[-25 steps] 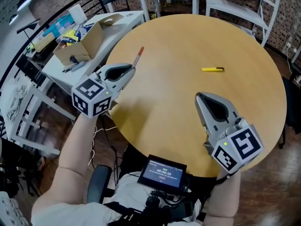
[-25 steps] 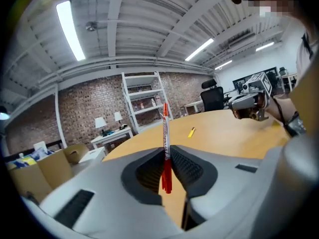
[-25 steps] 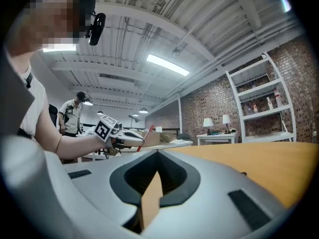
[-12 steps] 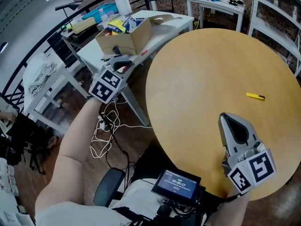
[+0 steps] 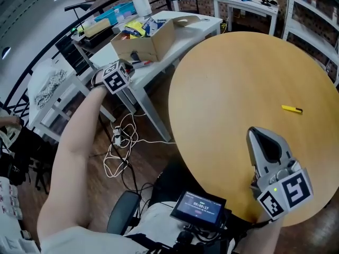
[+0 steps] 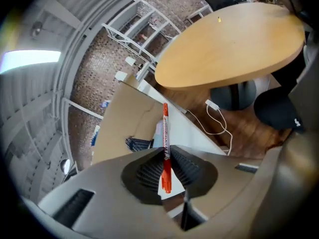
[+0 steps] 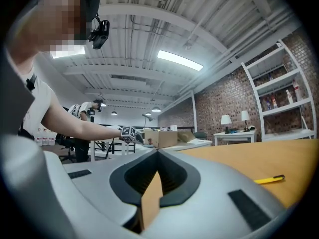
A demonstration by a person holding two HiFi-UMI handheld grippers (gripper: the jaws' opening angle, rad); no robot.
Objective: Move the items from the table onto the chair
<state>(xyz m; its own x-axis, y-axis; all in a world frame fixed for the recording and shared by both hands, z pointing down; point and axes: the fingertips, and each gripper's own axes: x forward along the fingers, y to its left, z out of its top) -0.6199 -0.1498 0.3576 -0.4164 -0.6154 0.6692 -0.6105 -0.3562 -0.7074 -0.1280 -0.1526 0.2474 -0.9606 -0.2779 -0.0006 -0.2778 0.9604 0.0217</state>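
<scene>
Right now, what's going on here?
The left tongs grip an orange pen, held out toward the cardboard box on the white side table. The right tongs hang closed and empty above the round table, where a small yellow item lies, not yet moved.

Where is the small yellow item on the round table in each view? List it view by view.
Head view: the yellow item lies at the right, on the tabletop near its far right edge.
Left gripper view: a tiny yellow speck near the top, on the distant tabletop.
Right gripper view: at the lower right, lying flat on the tabletop.
Shared landmark: the round wooden table it lies on.
</scene>
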